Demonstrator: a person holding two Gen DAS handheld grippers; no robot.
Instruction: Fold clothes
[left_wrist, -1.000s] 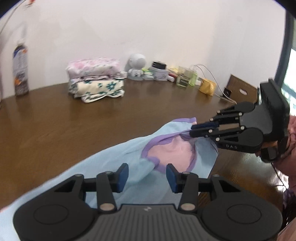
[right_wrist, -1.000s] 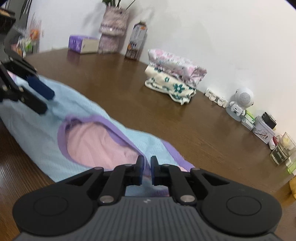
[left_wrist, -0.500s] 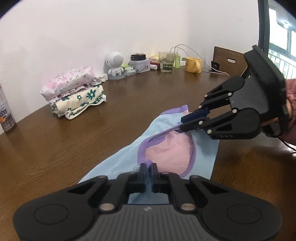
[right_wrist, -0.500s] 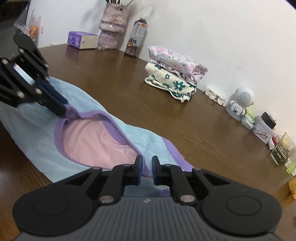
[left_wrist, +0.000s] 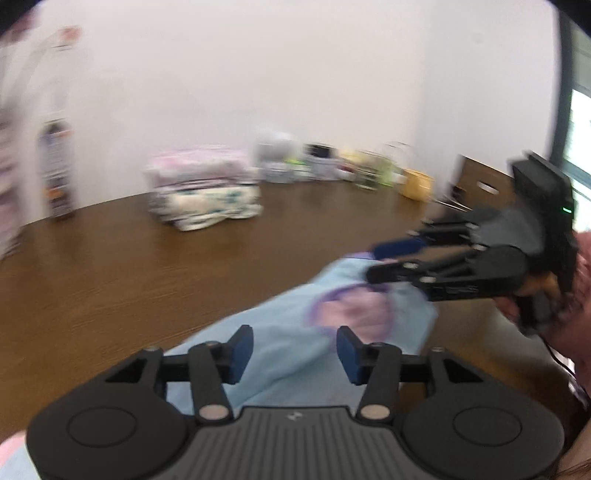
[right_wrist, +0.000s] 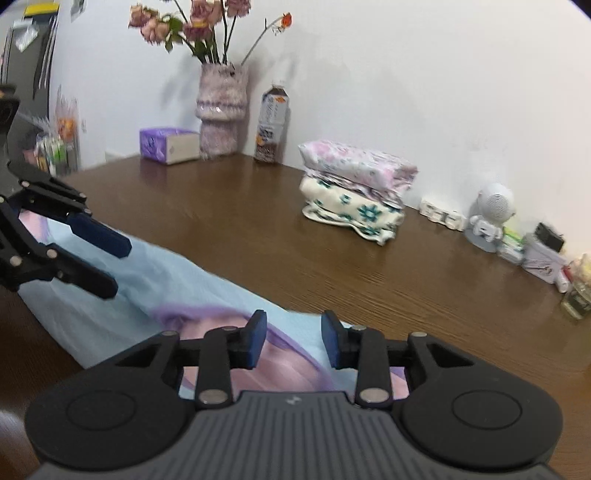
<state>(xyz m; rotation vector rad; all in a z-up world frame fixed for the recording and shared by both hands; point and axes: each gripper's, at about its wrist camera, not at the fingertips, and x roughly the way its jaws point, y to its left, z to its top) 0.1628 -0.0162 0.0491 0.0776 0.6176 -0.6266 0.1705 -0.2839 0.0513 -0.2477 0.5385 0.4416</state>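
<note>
Left gripper (left_wrist: 293, 350), at the near edge of its own blurred view, has just been opening: its blue pads stand apart over the light blue garment (left_wrist: 280, 332) without pressing on it. Right gripper (right_wrist: 293, 341) has likewise just been opening, jaws parted above the purple-trimmed neckline (right_wrist: 288, 341), cloth lying under the gap but not clamped. Each tool also appears in the other's view, the left one at the far left of the right wrist view (right_wrist: 99, 258), the right one at the far right of the left wrist view (left_wrist: 384, 262). Spread flat along the near side of the brown wooden table (right_wrist: 258, 221), the garment shows a pink lining inside the neck opening. Judged from its drape, it is thin, soft and light, will sag and slide if lifted at one point, and is best pinched at the bound neckline or at a hem or shoulder edge, one gripper at each end of the intended fold line. Reading the right wrist view from left to right along the far wall stand a purple tissue box (right_wrist: 166, 144), a vase of dried flowers (right_wrist: 219, 110), a drink bottle (right_wrist: 273, 125), a stack of folded floral clothes (right_wrist: 354, 188), a small white robot figure (right_wrist: 491, 214) and assorted small containers (right_wrist: 543, 251). All sit well apart from the garment, so nothing appears to obstruct the fold.
</note>
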